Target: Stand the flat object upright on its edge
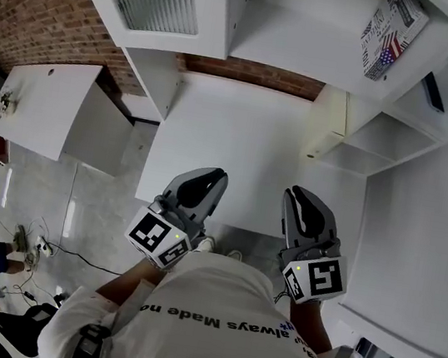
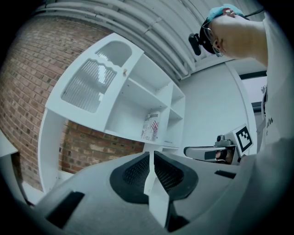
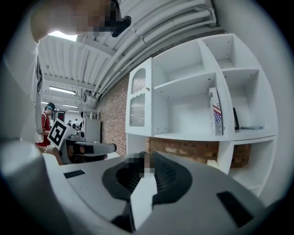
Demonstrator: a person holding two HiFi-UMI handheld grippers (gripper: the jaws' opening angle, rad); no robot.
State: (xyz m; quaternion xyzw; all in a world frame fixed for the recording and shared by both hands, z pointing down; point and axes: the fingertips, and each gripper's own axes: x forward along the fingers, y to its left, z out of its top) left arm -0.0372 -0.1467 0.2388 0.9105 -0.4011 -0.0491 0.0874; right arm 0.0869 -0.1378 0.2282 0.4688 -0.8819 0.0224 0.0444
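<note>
Head view: the left gripper (image 1: 214,177) and right gripper (image 1: 297,196) hover short of the shelf unit (image 1: 311,53), where the flat book (image 1: 391,28) stands upright. Left gripper view: fingers (image 2: 135,174) clenched, empty. Right gripper view: the same. Knocking the shelf unit might topple the book.

The flat object (image 3: 215,112) is a thin, tall white box printed with text and a stars-and-stripes flag. It stands upright on its narrow edge at the right end of a white shelf (image 3: 183,136), its broad faces vertical.
</note>
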